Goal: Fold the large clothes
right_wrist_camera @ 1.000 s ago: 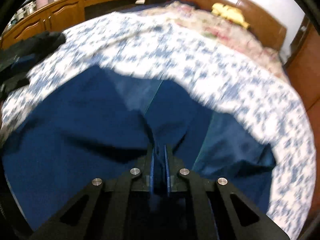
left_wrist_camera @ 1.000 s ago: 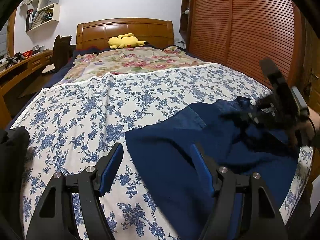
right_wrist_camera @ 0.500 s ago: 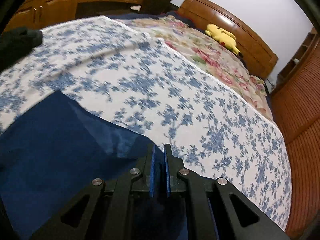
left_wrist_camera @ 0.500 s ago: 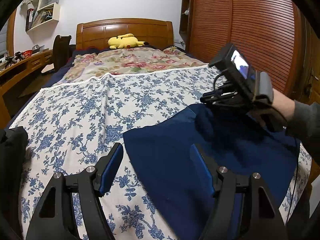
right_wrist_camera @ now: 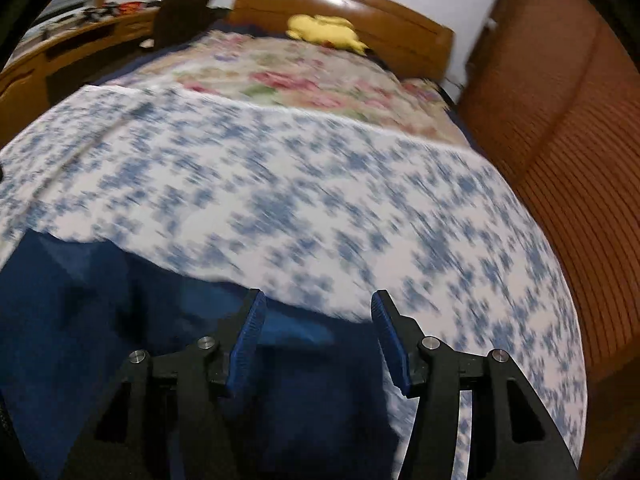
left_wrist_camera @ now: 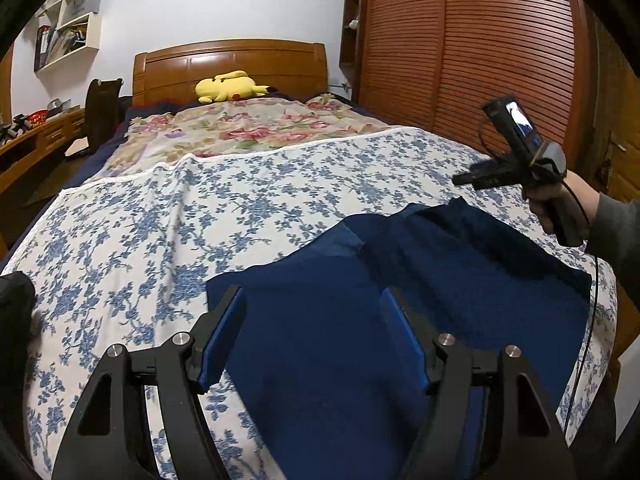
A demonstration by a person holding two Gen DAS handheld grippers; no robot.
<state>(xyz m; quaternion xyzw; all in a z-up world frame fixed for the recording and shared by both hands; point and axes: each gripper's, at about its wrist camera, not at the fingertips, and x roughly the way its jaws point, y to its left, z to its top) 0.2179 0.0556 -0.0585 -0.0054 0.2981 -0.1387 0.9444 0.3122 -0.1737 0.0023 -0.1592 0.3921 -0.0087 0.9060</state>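
A dark blue garment (left_wrist_camera: 400, 300) lies folded over on the blue-flowered bedsheet (left_wrist_camera: 200, 220) at the near right of the bed. My left gripper (left_wrist_camera: 316, 328) is open and empty, hovering just above the garment's left part. My right gripper (right_wrist_camera: 316, 324) is open and empty above the garment's far edge (right_wrist_camera: 120, 320); the right wrist view is motion-blurred. In the left wrist view the right gripper (left_wrist_camera: 460, 179) is held in the air above the garment's far right corner.
A yellow plush toy (left_wrist_camera: 228, 87) lies by the wooden headboard (left_wrist_camera: 228, 60). A slatted wooden wardrobe (left_wrist_camera: 480, 60) stands along the right. A desk (left_wrist_camera: 32, 140) and chair (left_wrist_camera: 100, 112) stand at the left. A black cloth (left_wrist_camera: 12, 320) lies at the bed's near left.
My right gripper carried a part of the garment across, let go of it and opened, then rose to the right. The garment now lies flatter. My left gripper stayed open and shifted slightly.
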